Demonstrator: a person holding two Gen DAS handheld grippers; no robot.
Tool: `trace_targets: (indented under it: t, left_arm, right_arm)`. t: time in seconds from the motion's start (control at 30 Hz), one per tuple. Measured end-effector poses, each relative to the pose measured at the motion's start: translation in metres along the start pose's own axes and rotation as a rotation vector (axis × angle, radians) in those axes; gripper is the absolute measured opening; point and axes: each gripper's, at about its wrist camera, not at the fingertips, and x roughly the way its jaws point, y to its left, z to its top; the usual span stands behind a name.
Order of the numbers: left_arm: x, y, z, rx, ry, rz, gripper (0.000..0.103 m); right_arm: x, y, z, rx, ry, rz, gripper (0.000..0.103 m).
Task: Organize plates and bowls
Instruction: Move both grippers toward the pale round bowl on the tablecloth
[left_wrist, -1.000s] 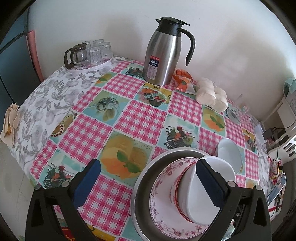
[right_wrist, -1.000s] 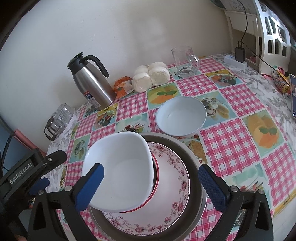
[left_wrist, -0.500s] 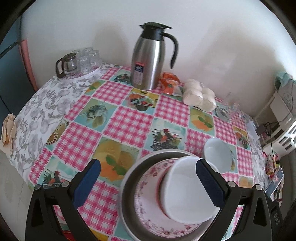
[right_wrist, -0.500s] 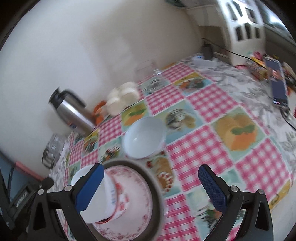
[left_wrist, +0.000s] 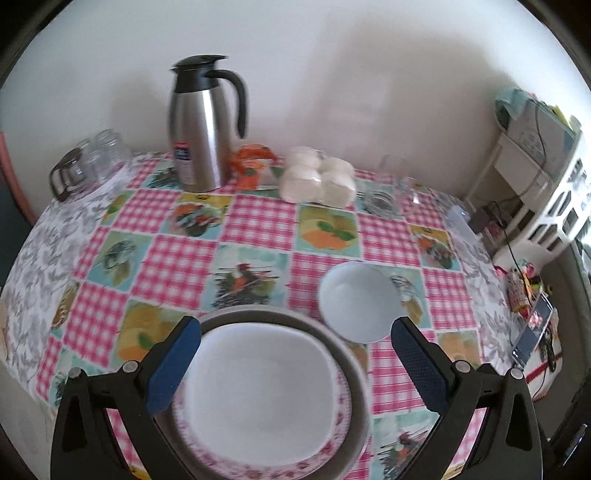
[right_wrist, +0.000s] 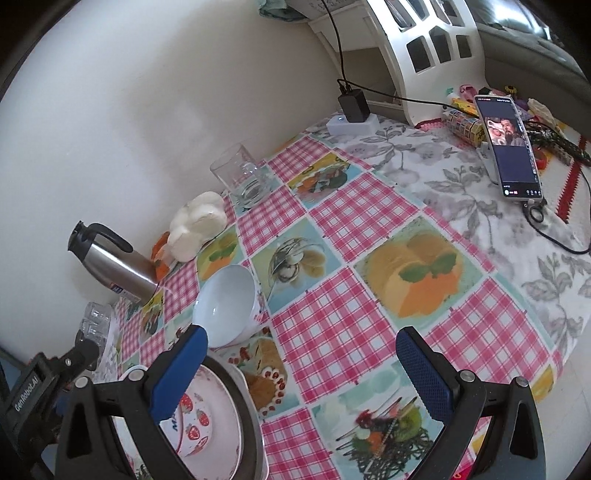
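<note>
A white square bowl (left_wrist: 262, 391) sits nested on a floral pink plate (left_wrist: 325, 456) inside a round metal pan (left_wrist: 354, 373), between the open jaws of my left gripper (left_wrist: 295, 369). A round white bowl (left_wrist: 356, 299) stands alone on the tablecloth just beyond the pan, to the right. In the right wrist view the same round bowl (right_wrist: 225, 304) is ahead of the left finger of my right gripper (right_wrist: 303, 376), which is open and empty. The pan (right_wrist: 251, 417) with the floral plate (right_wrist: 218, 417) lies at lower left, with a strawberry-patterned bowl side (right_wrist: 188, 432) showing.
A steel thermos jug (left_wrist: 201, 122), an orange packet (left_wrist: 251, 166), wrapped white buns (left_wrist: 317, 181) and a glass mug (right_wrist: 242, 177) stand along the wall. Glass cups (left_wrist: 88, 162) sit at far left. A phone (right_wrist: 508, 147), charger (right_wrist: 352, 107) and cables lie at the table's right.
The left gripper has swung right and now looks down over the bowl stack. The right gripper has moved right and away from the stack, toward the round bowl and the phone side.
</note>
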Motion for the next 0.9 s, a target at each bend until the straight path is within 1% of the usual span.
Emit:
trace_targets:
  t: [0.1,0.27,0.4,0.47,0.6,0.67,0.73,0.9]
  left_arm:
    - [0.008,-0.014,0.004,0.018,0.001,-0.029,0.102]
    - [0.022,-0.026,0.007,0.022,-0.004,-0.05,0.102]
    - [0.031,-0.031,0.009,0.0,-0.006,-0.092,0.102]
    - [0.032,-0.034,0.012,-0.01,-0.03,-0.113,0.102]
    - [0.035,-0.041,0.016,-0.001,-0.068,-0.114,0.102]
    - [0.039,-0.045,0.018,0.005,-0.076,-0.104,0.102]
    - [0.044,-0.047,0.019,0.009,-0.069,-0.109,0.102]
    - [0.06,-0.052,0.022,-0.001,-0.05,-0.121,0.102]
  right_arm:
    - [0.006,-0.002,0.003,-0.002,0.005,0.003,0.103]
    - [0.019,-0.004,0.011,0.009,0.013,0.022,0.103]
    - [0.029,-0.005,0.016,0.007,0.001,0.029,0.103]
    - [0.034,-0.005,0.018,0.005,-0.002,0.022,0.103]
    - [0.046,-0.009,0.023,0.022,0.021,0.05,0.103]
    - [0.05,-0.01,0.025,0.02,0.014,0.058,0.103]
    - [0.055,-0.01,0.027,0.012,0.003,0.065,0.103]
    - [0.075,-0.013,0.029,0.02,0.058,0.079,0.103]
